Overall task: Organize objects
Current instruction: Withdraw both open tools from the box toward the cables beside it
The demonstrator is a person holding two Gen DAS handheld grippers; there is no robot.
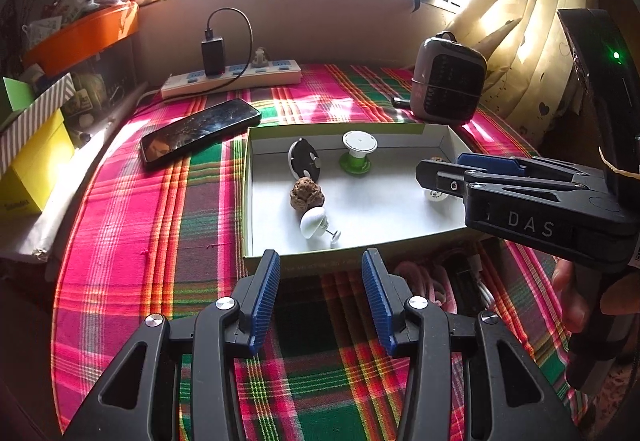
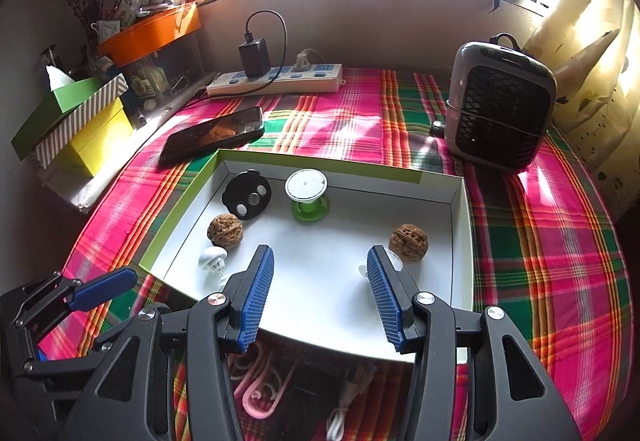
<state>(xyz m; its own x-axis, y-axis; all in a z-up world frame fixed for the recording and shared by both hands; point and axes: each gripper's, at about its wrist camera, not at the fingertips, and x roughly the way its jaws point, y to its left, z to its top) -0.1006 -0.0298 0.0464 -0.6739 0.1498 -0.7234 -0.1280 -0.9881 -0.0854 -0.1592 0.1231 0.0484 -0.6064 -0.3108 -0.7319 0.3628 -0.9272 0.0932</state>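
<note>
A shallow white box [image 1: 400, 225] [image 2: 462, 241] with green sides lies on the plaid cloth. Inside it are a black disc [image 1: 304, 161] [image 2: 247, 195], a white-topped green spool [image 1: 359, 152] [image 2: 306, 193], a walnut [image 1: 307, 195] [image 2: 225, 230], a white mushroom-shaped piece [image 1: 316, 224] [image 2: 214, 259], a second walnut [image 2: 409, 241] and a small white piece [image 1: 438, 195] half hidden by the right gripper. My left gripper [image 1: 320, 293] is open and empty just before the box's near wall. My right gripper [image 2: 320, 293] [image 1: 440, 169] is open and empty over the box's near right part.
A black phone [image 1: 200, 131] [image 2: 214, 135] lies left of the box. A power strip [image 1: 232, 79] [image 2: 276, 79] with a charger sits at the back. A small grey heater [image 1: 448, 81] [image 2: 500, 105] stands at the back right. Stacked boxes [image 2: 80, 121] are at the left. Pink hangers [image 2: 260, 381] lie under the box's near edge.
</note>
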